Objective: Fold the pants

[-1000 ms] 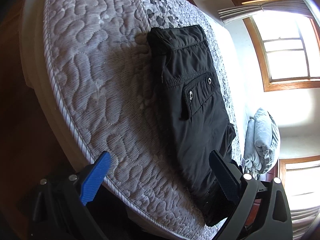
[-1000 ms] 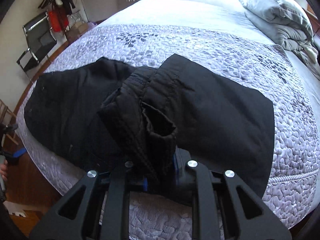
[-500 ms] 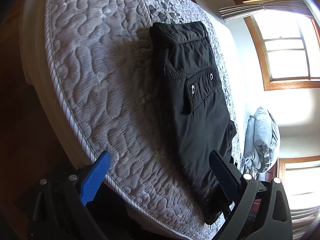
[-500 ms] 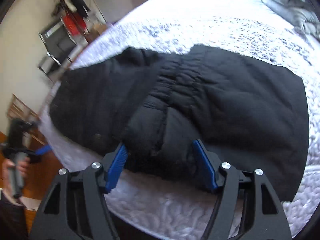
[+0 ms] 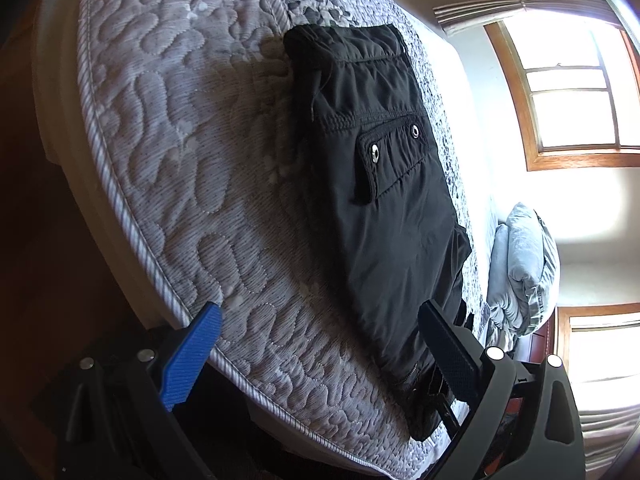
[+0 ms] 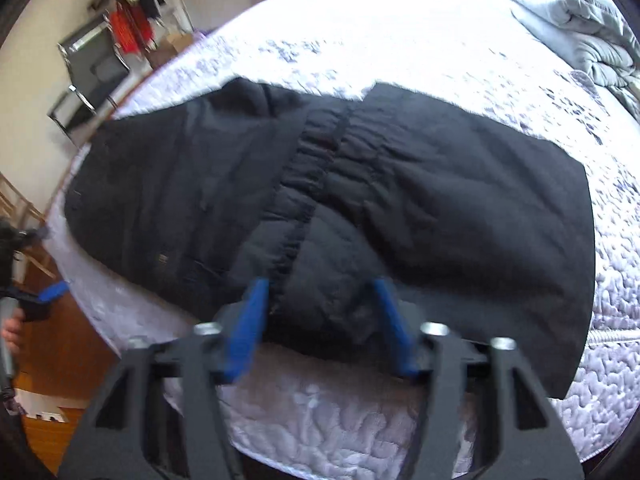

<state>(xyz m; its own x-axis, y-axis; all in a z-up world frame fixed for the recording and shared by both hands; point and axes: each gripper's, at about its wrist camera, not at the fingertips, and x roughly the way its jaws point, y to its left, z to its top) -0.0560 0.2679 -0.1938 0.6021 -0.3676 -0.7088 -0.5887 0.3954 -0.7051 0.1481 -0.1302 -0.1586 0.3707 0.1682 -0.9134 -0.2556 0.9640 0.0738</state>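
Black pants point(image 5: 380, 200) lie folded on the grey quilted mattress point(image 5: 180, 140), pocket flap with two snaps facing up. My left gripper point(image 5: 320, 312) hovers open at the mattress edge, nothing between its fingers. In the right wrist view the pants point(image 6: 440, 184) spread across the mattress point(image 6: 340, 412), with a gathered waistband in the middle. My right gripper point(image 6: 320, 284) points steeply down at their near edge. Its jaws are closing with a bulge of black fabric between the blue pads, which do not clamp it. The left gripper point(image 6: 54, 292) and a hand point(image 6: 12, 328) show at the far left.
A folded grey duvet point(image 6: 580, 28) lies at the far end of the bed, also visible as a duvet point(image 5: 520, 264) in the left view. Wood-framed windows point(image 5: 568, 92) glare brightly. A metal chair point(image 6: 92, 72) and wooden floor point(image 6: 60, 360) lie beyond the bed's left side.
My right gripper let go of the raised bunch of fabric, which dropped flat. Its jaws spread wide, then narrowed around the near fold as it sank slightly. The left gripper stayed put.
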